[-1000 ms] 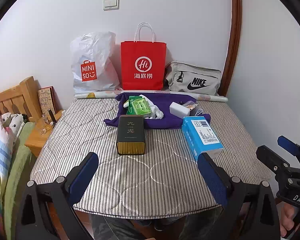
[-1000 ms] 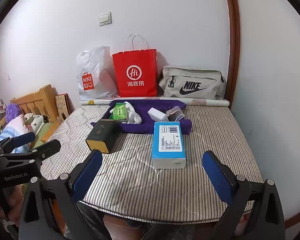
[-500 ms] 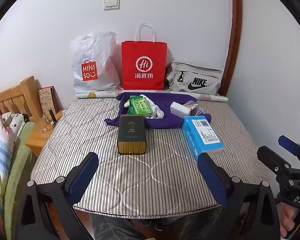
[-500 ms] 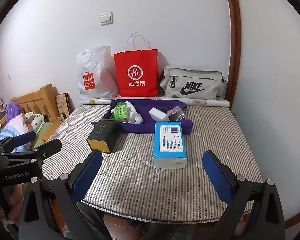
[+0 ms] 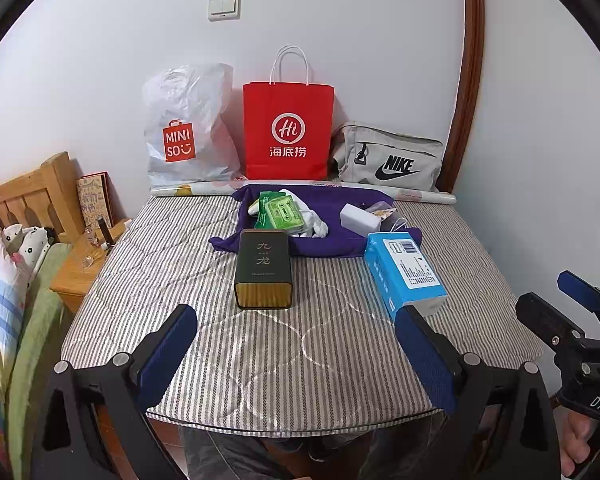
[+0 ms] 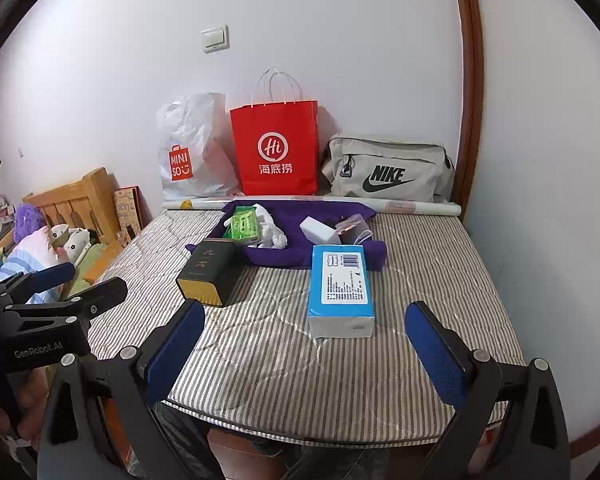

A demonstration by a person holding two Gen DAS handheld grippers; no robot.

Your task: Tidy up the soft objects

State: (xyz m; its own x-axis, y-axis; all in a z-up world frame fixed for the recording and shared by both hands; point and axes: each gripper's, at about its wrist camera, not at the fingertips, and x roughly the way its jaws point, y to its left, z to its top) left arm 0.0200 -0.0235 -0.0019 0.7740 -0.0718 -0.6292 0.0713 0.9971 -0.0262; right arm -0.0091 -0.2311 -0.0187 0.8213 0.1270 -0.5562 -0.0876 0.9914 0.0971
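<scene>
- striped mattress (image 5: pixel 340 344) carries everything; i'm holding both grippers back at its near edge, nothing between the fingers of either.
- purple cloth (image 5: pixel 332 236) is spread across the far middle, rumpled, its long axis running left-right across my view. it lies straight ahead of both tools, well apart from them.
- blue tissue pack (image 6: pixel 340 292) lies near the cloth's near right corner, long axis pointing away from me. in the right wrist view it is dead ahead of the right gripper (image 6: pixel 306 344), so my right is the nearer tool for it.
- dark tin (image 5: pixel 263 268) sits just in front of the cloth's left part, long axis also pointing away, centred ahead of the left gripper (image 5: pixel 296 344). hard item, in the way of a straight left reach to the cloth.
- green packets (image 5: pixel 280 212) and a white crumpled cloth (image 5: pixel 312 224) rest on the purple cloth's left half; a white charger block (image 5: pixel 358 218) on its right half.
- left gripper: jaws spread wide, empty. right gripper: same, wide and empty.
- judgement: scene fits either soft things gathered on the cloth or a pile waiting to be sorted; can't tell which.
</scene>
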